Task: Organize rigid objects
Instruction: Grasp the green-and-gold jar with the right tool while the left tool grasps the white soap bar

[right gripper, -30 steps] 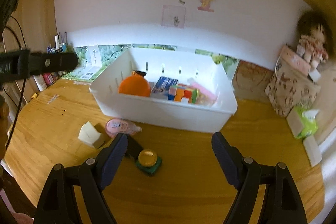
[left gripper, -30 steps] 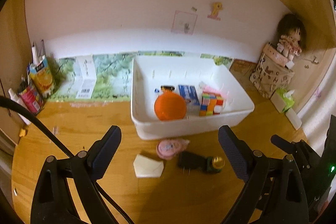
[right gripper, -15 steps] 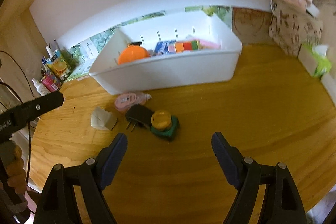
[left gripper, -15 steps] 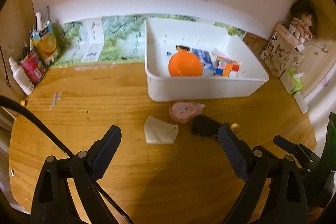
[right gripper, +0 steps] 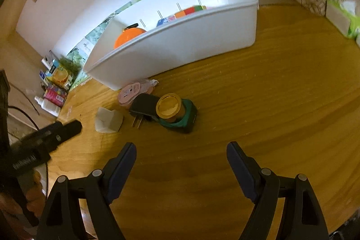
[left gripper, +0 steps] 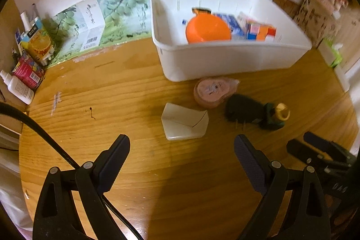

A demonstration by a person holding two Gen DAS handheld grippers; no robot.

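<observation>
A white plastic bin [left gripper: 225, 60] sits on the wooden bench [left gripper: 112, 93], holding an orange bowl [left gripper: 208, 29], a colour cube [left gripper: 261, 32] and a blurred blue box. Just in front of the bin lie a pink tape dispenser [right gripper: 132, 90], a white faceted block [left gripper: 183, 124], a black plug adapter [right gripper: 142, 106] and a gold-lidded green piece [right gripper: 173, 110], the last two touching. The left hand-held gripper [left gripper: 181, 159] and right hand-held gripper [right gripper: 181, 161] both gape empty.
</observation>
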